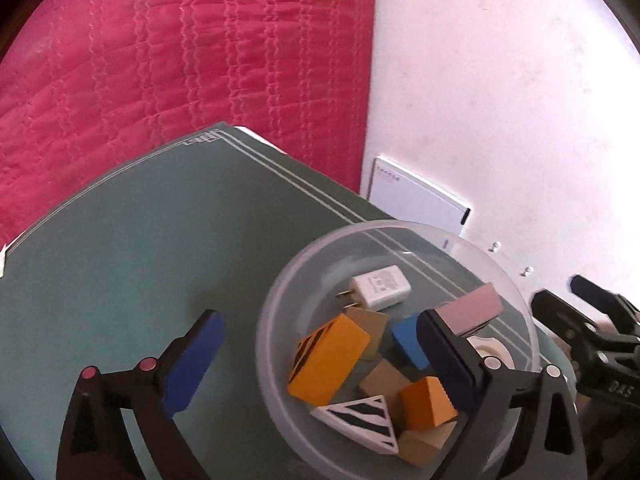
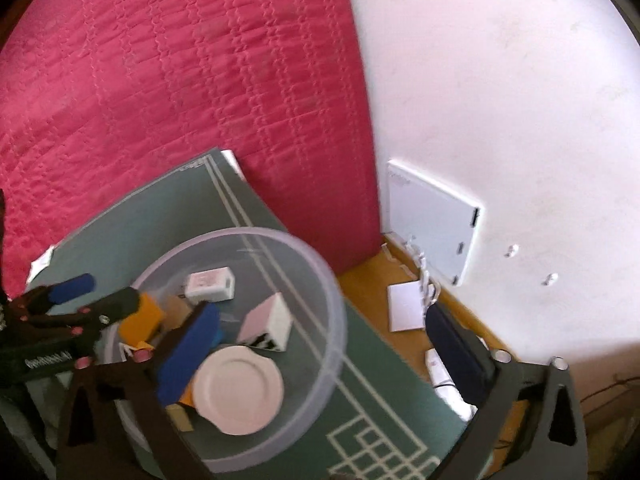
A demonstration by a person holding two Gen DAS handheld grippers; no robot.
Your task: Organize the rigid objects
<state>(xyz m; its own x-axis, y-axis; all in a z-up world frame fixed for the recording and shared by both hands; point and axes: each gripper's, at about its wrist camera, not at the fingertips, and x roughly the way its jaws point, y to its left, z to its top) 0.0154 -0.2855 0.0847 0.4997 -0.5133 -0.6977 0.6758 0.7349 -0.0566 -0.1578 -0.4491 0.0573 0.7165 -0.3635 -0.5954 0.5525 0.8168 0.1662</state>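
Observation:
A clear plastic bowl (image 1: pixel 280 292) (image 2: pixel 336 320) stands on a green mat (image 1: pixel 140 248) (image 2: pixel 372 364). It holds a white charger (image 1: pixel 380 286) (image 2: pixel 210 282), an orange striped block (image 1: pixel 328 358), a zebra-striped triangle (image 1: pixel 360 418), a pink block (image 1: pixel 472 306) (image 2: pixel 260 320), a blue block (image 1: pixel 406 340), plain wooden blocks (image 1: pixel 384 380) and a white round disc (image 2: pixel 238 388). My left gripper (image 1: pixel 320 364) is open and empty above the bowl's left rim. My right gripper (image 2: pixel 320 356) is open and empty over the bowl's right side; it also shows in the left wrist view (image 1: pixel 568 300).
A red quilted cover (image 1: pixel 180 60) (image 2: pixel 180 80) lies behind the mat. A white wall (image 1: pixel 500 80) (image 2: pixel 500 100) with a white panel (image 1: pixel 416 198) (image 2: pixel 432 224) is to the right. A white paper (image 2: pixel 406 306) and white cable lie on an orange-brown surface (image 2: pixel 368 280).

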